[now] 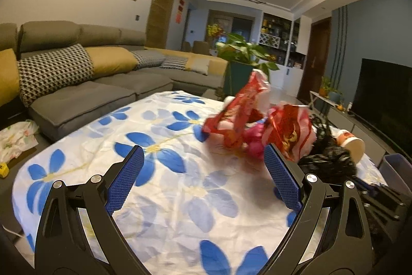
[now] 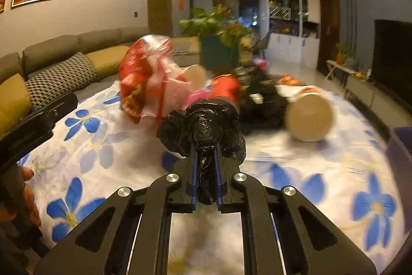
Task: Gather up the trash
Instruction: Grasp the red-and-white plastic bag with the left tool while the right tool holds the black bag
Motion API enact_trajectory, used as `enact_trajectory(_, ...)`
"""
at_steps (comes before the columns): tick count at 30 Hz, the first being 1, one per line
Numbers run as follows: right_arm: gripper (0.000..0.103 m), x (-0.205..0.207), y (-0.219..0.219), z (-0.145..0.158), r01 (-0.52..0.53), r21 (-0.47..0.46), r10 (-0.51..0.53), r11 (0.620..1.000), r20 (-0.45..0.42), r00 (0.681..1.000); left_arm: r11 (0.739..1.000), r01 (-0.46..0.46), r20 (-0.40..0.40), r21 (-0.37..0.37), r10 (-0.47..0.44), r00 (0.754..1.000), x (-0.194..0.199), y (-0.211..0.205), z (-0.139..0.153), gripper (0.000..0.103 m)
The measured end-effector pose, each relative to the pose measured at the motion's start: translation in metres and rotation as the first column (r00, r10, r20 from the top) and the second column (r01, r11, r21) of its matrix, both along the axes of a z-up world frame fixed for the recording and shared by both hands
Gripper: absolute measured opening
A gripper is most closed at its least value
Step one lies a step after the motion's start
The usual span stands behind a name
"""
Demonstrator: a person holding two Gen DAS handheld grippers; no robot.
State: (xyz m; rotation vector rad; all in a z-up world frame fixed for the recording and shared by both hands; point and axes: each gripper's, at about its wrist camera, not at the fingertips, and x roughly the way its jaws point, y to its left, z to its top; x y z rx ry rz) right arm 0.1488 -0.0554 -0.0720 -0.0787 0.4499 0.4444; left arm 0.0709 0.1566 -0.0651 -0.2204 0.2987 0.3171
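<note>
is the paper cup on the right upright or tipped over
Tipped over: the paper cup lies on its side on the floral cloth, its round base facing the right wrist camera.

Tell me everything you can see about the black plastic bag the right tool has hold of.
The black plastic bag is thin, glossy, crinkled film, scrunched into a lumpy wad. The right tool is shut on it, film bunched between its blue pads and bulging beyond the tips. It sits above the blue-flowered tablecloth; whether it touches the cloth is unclear.

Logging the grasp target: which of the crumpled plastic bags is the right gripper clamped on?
The black bag, pinched between the right gripper fingers; the red-and-white bag lies free behind it.
</note>
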Motion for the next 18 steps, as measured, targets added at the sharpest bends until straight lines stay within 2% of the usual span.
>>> enact_trajectory(9,0.012,-0.019,-0.074,0.008,0.134,0.075,-0.134,0.988,0.005,0.991,0.993,0.114,-0.005,0.0,-0.114,0.993,0.015,-0.03,-0.004,0.092)
enact_trajectory(13,0.012,-0.025,-0.082,0.006,0.137,0.091,-0.139,0.986,0.011,0.99,0.987,0.161,-0.03,-0.022,-0.161,0.986,0.026,-0.038,-0.009,0.092)
enact_trajectory(18,0.012,-0.032,-0.082,0.005,0.125,0.111,-0.127,0.986,0.013,0.992,0.986,0.152,-0.061,-0.076,-0.156,0.986,0.033,-0.027,-0.017,0.091)
